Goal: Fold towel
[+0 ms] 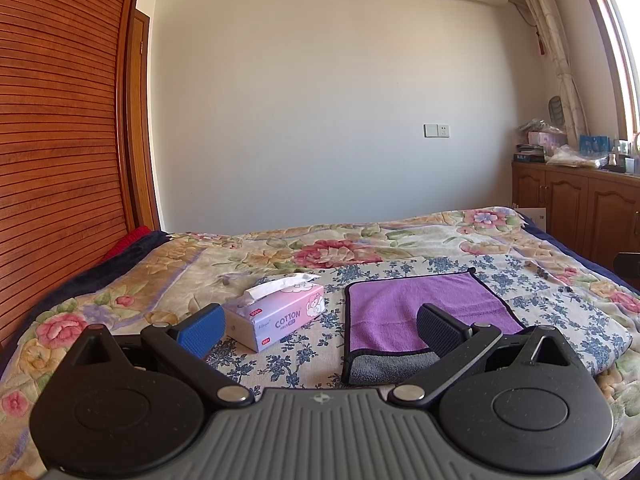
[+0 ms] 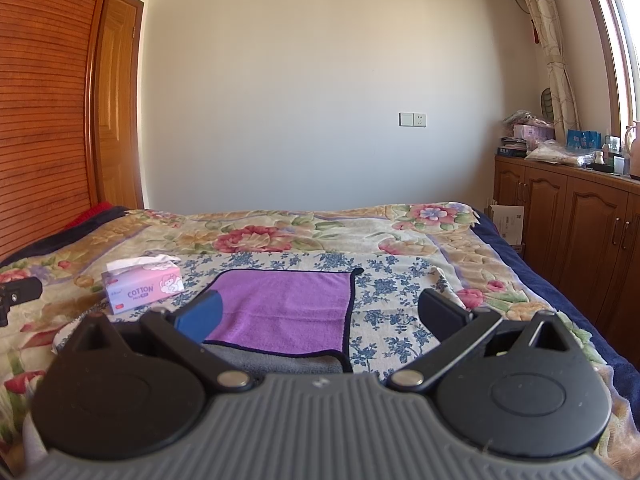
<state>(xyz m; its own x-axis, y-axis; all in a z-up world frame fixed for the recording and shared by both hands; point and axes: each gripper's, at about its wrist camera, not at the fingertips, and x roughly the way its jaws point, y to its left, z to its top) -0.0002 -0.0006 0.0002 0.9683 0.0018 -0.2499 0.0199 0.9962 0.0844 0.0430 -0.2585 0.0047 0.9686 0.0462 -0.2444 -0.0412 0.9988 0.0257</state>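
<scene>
Both wrist cams sit low over bed [image 1: 400,236], facing far wall. Left cam looks from left of purple towel [image 1: 424,312], right cam from nearer its front; both share towel, tissue box [image 2: 144,286] (fisheye).

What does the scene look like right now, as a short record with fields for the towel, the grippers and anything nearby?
towel: purple towel lying on the bed, near edge turned over showing grey underside
left gripper: open, holding nothing
right gripper: open, holding nothing
nearby: pink tissue box left of the towel
fold: not finished
</scene>
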